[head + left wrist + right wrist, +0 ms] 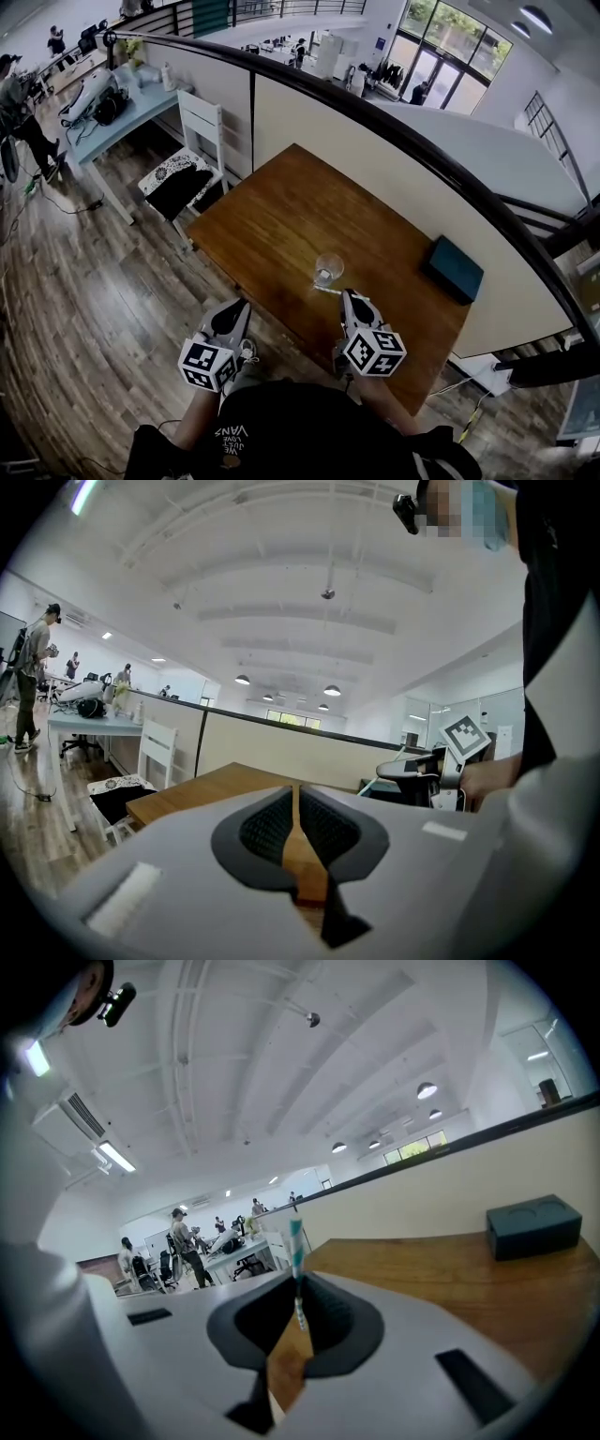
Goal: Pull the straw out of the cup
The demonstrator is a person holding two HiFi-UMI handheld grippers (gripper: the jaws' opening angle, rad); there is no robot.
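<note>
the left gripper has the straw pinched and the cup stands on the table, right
No: the right gripper holds the straw, as the right gripper view shows; the left gripper is shut on nothing. The cup does stand on the table.

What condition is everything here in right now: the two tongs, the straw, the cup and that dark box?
left tongs: shut, nothing between them.
right tongs: shut on the straw.
straw: out of the cup, pinched in the right tongs, sticking up above them.
cup: upright on the table, no straw in it.
dark box: lying flat on the table, apart from the cup.
</note>
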